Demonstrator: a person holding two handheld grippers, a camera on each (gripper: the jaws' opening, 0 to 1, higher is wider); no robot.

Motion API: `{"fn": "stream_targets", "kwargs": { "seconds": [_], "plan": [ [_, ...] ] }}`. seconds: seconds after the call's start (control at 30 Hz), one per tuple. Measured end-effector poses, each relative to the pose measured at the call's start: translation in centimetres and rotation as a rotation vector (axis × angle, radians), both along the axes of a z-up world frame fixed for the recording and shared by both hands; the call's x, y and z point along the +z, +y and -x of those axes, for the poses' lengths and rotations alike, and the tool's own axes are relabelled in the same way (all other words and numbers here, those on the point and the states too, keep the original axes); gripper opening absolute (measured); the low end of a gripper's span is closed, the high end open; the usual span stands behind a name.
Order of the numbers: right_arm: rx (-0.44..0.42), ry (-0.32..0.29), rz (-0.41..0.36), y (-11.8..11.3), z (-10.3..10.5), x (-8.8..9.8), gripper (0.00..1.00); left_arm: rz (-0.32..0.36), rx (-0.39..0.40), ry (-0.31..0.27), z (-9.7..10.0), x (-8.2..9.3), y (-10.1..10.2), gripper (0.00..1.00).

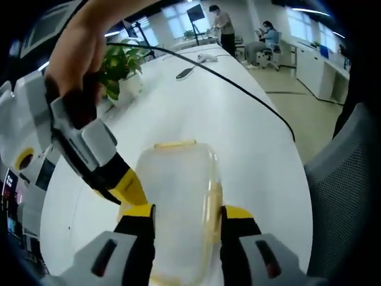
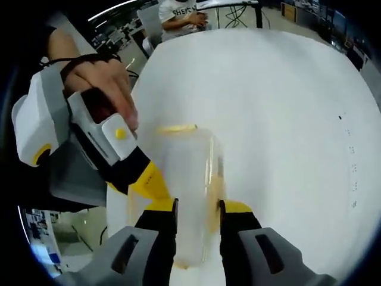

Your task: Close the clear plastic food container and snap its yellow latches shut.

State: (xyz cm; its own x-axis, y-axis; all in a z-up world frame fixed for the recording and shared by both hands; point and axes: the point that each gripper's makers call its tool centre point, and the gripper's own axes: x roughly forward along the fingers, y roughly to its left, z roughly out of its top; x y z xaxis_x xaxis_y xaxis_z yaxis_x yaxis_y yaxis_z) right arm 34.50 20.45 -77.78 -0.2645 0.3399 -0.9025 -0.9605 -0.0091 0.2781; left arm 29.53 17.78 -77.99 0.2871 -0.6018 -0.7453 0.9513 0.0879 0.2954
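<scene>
The clear plastic container (image 1: 178, 179) lies on the white table with its lid on. One yellow latch (image 1: 175, 144) sits at its far end and another runs along its right side (image 1: 215, 205). My left gripper (image 1: 188, 211) is open, its jaws set apart over the container's near end. The right gripper (image 1: 128, 187), held by a hand, touches the container's left edge with a yellow tip. In the right gripper view the container (image 2: 190, 167) lies under my right gripper (image 2: 197, 207), jaws apart above the lid. The left gripper (image 2: 149, 182) comes in at its left edge.
A potted plant (image 1: 122, 65) stands at the table's far left, and a black cable (image 1: 238, 89) crosses the tabletop (image 1: 238, 137). A grey chair (image 1: 345, 196) is at the right. People sit at desks far behind. A seated person (image 2: 178, 15) is at the table's far end.
</scene>
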Motion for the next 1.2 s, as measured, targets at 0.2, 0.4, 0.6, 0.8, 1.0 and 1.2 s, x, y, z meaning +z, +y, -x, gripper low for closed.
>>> {"fn": "stream_targets", "kwargs": {
  "seconds": [0.2,0.4,0.6,0.8,1.0,1.2],
  "plan": [
    [0.022,0.019,0.039,-0.1,-0.1,-0.2,0.24,-0.006,-0.012,0.006,0.0,0.0,0.0,0.36],
    [0.034,0.041,0.069,0.0,-0.4,-0.4,0.24,0.009,-0.01,0.014,0.1,-0.1,0.1,0.35],
    [0.025,0.084,0.086,0.6,-0.1,-0.2,0.22,0.005,-0.023,0.019,0.2,0.8,-0.3,0.32],
    [0.041,0.074,0.146,0.3,-0.9,-0.4,0.23,0.019,-0.03,0.006,0.0,0.0,-0.1,0.33],
    [0.079,0.043,0.195,0.0,-1.0,-0.5,0.24,0.015,-0.022,0.003,0.0,0.0,-0.1,0.34],
    [0.077,0.056,0.207,-0.3,-1.2,-0.6,0.24,0.018,-0.023,-0.006,0.1,0.0,0.0,0.34]
  ]
}}
